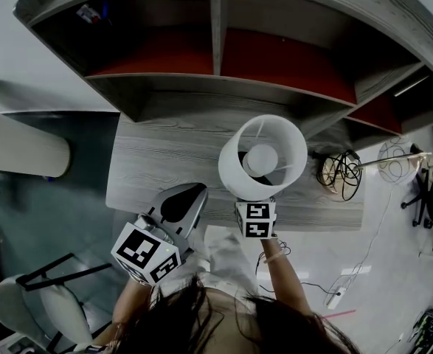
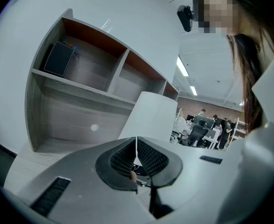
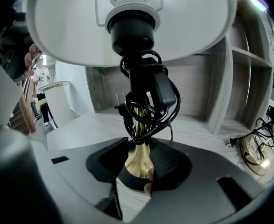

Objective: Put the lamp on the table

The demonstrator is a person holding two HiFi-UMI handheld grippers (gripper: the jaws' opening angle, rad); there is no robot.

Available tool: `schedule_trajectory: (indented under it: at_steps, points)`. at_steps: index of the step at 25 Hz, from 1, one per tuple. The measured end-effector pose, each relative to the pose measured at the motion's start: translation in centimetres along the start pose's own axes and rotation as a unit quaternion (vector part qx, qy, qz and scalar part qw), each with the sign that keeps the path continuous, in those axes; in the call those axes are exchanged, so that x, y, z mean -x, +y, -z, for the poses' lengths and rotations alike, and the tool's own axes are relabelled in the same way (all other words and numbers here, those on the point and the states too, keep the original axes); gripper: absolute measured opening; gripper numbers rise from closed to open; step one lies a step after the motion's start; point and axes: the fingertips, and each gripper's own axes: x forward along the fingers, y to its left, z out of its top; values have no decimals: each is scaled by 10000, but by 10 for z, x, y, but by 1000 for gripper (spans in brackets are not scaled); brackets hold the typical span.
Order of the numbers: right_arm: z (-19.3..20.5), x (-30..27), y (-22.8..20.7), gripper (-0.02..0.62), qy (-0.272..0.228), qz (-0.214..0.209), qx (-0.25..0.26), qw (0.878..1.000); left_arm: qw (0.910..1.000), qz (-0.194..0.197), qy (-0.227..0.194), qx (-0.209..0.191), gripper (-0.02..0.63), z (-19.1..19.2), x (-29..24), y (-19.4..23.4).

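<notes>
Lamp [image 1: 262, 157]: upright on the table [image 1: 157, 157] — cord [image 3: 148, 101] wound round its brass stem [image 3: 139, 160].
Right gripper [image 3: 137, 148]: jaws apart around that stem.
Left gripper [image 2: 137, 148]: jaws together — empty.

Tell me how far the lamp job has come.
Done: the white-shaded, gold-stemmed lamp appears to stand on the grey wooden table. In hand: the right hand-held gripper holds its jaws apart around the stem. Left: drawing that gripper away. The left hand-held gripper is shut.
</notes>
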Motion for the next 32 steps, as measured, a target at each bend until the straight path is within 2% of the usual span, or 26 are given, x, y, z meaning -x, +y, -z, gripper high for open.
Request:
schedule_trajectory:
  at_steps: [25, 32]
  points:
    - [27, 56, 29, 143, 277, -4, 116, 9995, 9996, 134, -132, -188, 12, 11, 46, -38]
    - [29, 77, 36, 138, 198, 48, 189, 9996, 9993, 172, -220, -242, 12, 13, 59, -51]
